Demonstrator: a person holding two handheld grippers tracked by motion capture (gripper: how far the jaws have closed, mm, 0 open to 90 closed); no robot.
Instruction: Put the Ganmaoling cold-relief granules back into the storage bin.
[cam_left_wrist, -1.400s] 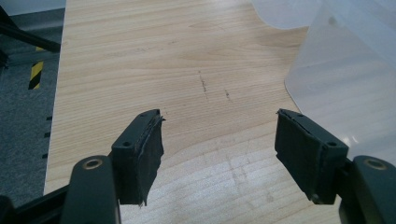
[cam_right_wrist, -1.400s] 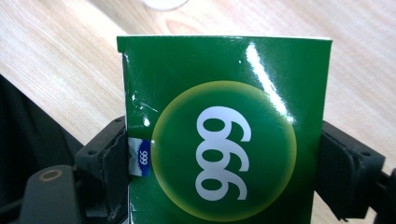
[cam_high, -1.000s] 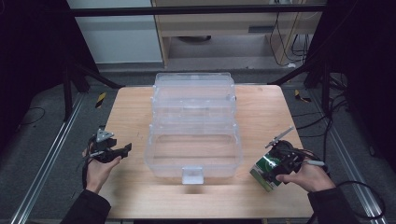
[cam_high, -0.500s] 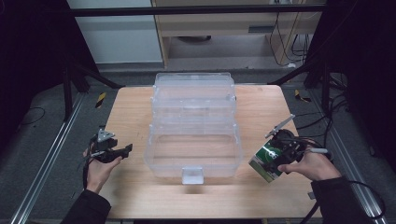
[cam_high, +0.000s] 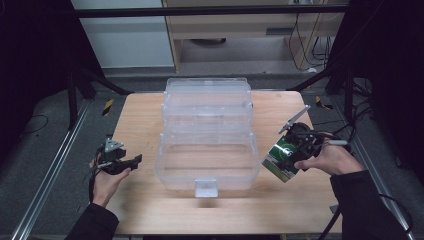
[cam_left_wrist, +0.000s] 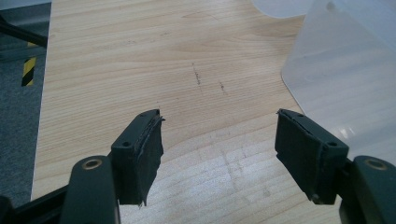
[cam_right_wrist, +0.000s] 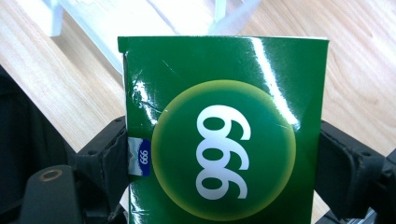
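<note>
A clear plastic tiered storage box (cam_high: 207, 135) stands open in the middle of the wooden table (cam_high: 140, 115). My right gripper (cam_high: 290, 152) is shut on a green box (cam_high: 279, 161) marked "999", held tilted above the table just right of the clear box. In the right gripper view the green box (cam_right_wrist: 224, 135) sits squarely between both jaws, their pads pressing on its sides. My left gripper (cam_high: 131, 161) rests at the table's left, pointing toward the clear box, open with nothing between its fingers (cam_left_wrist: 144, 154). The clear box wall (cam_left_wrist: 336, 88) lies ahead to its right.
The table's front edge is near both forearms. Dark metal frame legs (cam_high: 90, 82) and cables flank the table on the floor. A yellow-black striped marker (cam_high: 107, 106) lies on the floor at the left.
My right hand has lifted the green box up off the table and carried it slightly away from the front edge. The left gripper has stayed where it was.
</note>
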